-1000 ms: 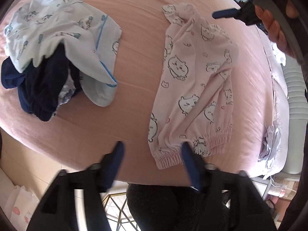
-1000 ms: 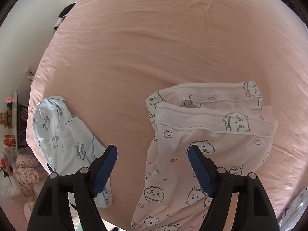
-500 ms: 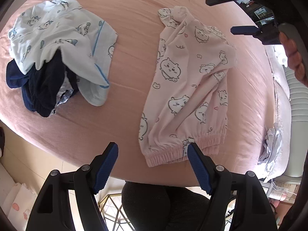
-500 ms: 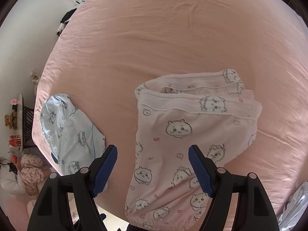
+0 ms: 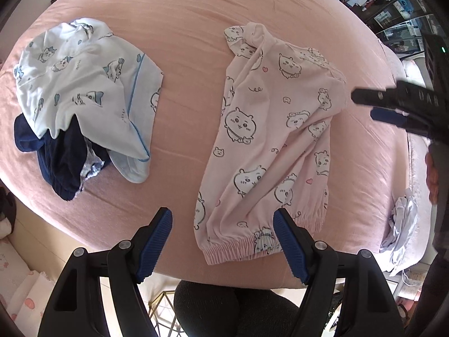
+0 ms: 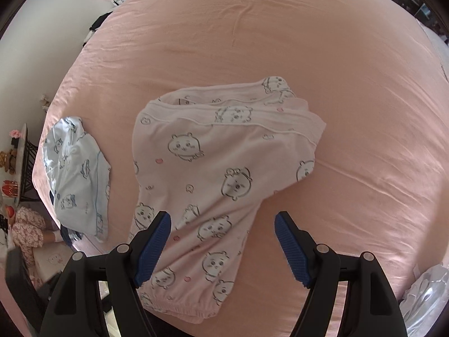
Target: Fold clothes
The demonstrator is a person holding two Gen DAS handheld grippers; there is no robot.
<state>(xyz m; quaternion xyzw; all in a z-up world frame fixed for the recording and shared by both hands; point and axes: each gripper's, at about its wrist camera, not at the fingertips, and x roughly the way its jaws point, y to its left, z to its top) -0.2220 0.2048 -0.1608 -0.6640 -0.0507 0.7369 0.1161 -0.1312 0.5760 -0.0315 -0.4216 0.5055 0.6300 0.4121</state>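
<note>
Left gripper (image 5: 223, 231), seen from its own wrist camera, hangs with jaws wide and nothing between them above the near edge of a pink bed (image 5: 196, 28). One pair of pink pyjama trousers (image 5: 275, 146), printed with cartoon animals, lies folded lengthwise on the sheet, its elastic cuffs just beyond the right-hand finger and apart from it. Up and to the left of the gripper sits one heap of three garments: a pale blue printed garment (image 5: 84, 84) draped over a navy garment (image 5: 61, 157), with a scrap of patterned cloth (image 5: 91, 168) showing beneath. The right gripper (image 5: 373, 106) pokes in at the frame's right edge beyond the trousers, its body cut off, a person's hand (image 5: 432, 174) partly visible behind it. A pale crumpled cloth (image 5: 401, 224) lies at the bed's right side, its kind hard to tell.

From the right wrist camera, the right gripper (image 6: 223, 230) is likewise spread wide and empty over the trousers (image 6: 224, 174); the left finger overlaps a trouser leg while the right finger stands over bare sheet. The blue garment (image 6: 78, 177) lies to the left, the navy one almost wholly hidden under it.
</note>
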